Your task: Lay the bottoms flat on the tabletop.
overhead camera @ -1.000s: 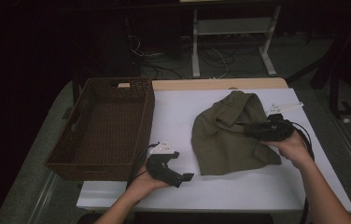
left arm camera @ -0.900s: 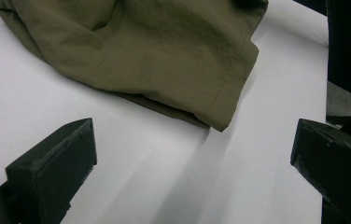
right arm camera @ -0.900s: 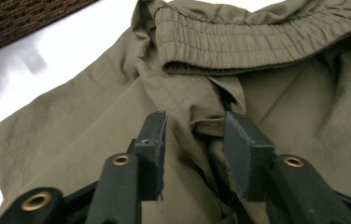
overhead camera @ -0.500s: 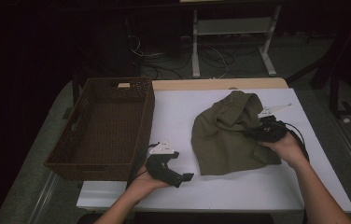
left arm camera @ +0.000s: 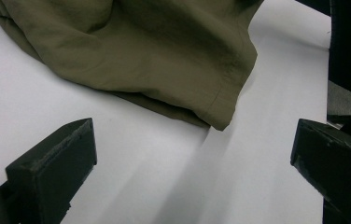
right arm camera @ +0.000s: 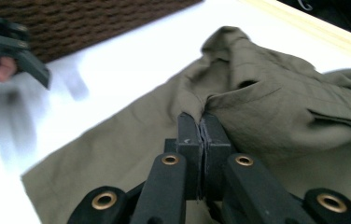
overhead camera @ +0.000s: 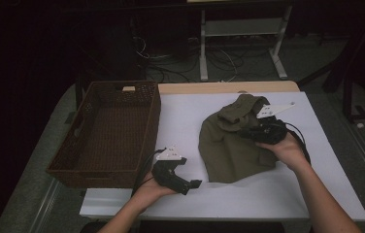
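An olive green garment (overhead camera: 229, 141) lies crumpled on the white table (overhead camera: 277, 194), right of centre. My right gripper (overhead camera: 248, 133) sits over its middle, jaws shut on a pinched fold of the cloth (right arm camera: 201, 112). Resting near the table's front edge, my left gripper (overhead camera: 194, 184) is open with nothing between its jaws; the garment's hem corner (left arm camera: 220, 122) lies just ahead of it.
A brown wicker basket (overhead camera: 107, 131) stands empty at the table's left side. The other hand and its gripper (right arm camera: 5, 44) show far off in the right gripper view. Behind the table are cables and a white frame (overhead camera: 239, 34) on a dark floor.
My right gripper has slid left and inward over the garment, taking a fold of cloth with it. The left gripper has stayed put.
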A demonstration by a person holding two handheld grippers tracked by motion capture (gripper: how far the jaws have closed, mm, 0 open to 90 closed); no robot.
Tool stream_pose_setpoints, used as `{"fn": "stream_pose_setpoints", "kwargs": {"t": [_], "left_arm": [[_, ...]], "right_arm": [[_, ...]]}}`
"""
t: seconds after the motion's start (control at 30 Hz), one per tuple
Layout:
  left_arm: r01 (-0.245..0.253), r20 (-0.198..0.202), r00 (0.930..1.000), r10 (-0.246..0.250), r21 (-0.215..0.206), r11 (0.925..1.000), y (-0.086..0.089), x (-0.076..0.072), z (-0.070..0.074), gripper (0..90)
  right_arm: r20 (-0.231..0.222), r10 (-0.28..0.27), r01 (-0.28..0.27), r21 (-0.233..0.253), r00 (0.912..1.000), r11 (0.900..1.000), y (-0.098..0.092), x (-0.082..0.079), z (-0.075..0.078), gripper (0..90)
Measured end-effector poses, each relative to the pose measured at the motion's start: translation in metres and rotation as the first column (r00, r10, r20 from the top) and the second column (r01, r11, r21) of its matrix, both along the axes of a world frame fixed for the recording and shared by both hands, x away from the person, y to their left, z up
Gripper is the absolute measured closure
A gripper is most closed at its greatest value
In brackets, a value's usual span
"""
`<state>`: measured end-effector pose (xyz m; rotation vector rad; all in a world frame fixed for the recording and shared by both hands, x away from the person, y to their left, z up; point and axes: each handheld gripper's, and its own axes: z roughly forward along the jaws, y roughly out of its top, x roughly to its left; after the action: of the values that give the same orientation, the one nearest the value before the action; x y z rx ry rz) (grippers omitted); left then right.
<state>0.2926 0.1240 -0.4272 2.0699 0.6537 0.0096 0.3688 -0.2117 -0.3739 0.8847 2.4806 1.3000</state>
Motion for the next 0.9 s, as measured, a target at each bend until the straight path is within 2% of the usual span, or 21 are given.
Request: {"fn": "stream_pose_setpoints", "kwargs": {"t": [0.17,0.43,0.53,0.67,0.9], "left_arm": [[0.000,0.001,1.0000,0.000,0.000,1.0000,0.000,0.000,0.000,0.0],[-0.001,-0.002,1.0000,0.001,-0.001,1.0000,0.000,0.000,0.000,0.0],[0.002,0.000,1.0000,-0.002,0.001,1.0000,0.000,0.000,0.000,0.0],[0.000,0.001,1.0000,0.000,0.000,1.0000,0.000,0.000,0.000,0.0],[0.003,-0.001,1.0000,-0.003,0.001,1.0000,-0.001,0.000,-0.001,0.0]], "right_arm": [[-0.002,0.058,-0.058,-0.003,0.9983,0.998,0.024,-0.003,0.000,87.9],[-0.038,0.143,-0.145,-0.039,0.9890,0.989,0.064,-0.007,-0.016,87.9],[-0.053,0.160,-0.164,-0.068,0.9857,0.984,0.074,-0.008,-0.025,87.8],[-0.089,0.166,-0.172,-0.075,0.9822,0.982,0.081,-0.008,-0.038,87.8],[-0.112,0.212,-0.225,-0.114,0.9708,0.968,0.102,-0.014,-0.052,87.6]]}}
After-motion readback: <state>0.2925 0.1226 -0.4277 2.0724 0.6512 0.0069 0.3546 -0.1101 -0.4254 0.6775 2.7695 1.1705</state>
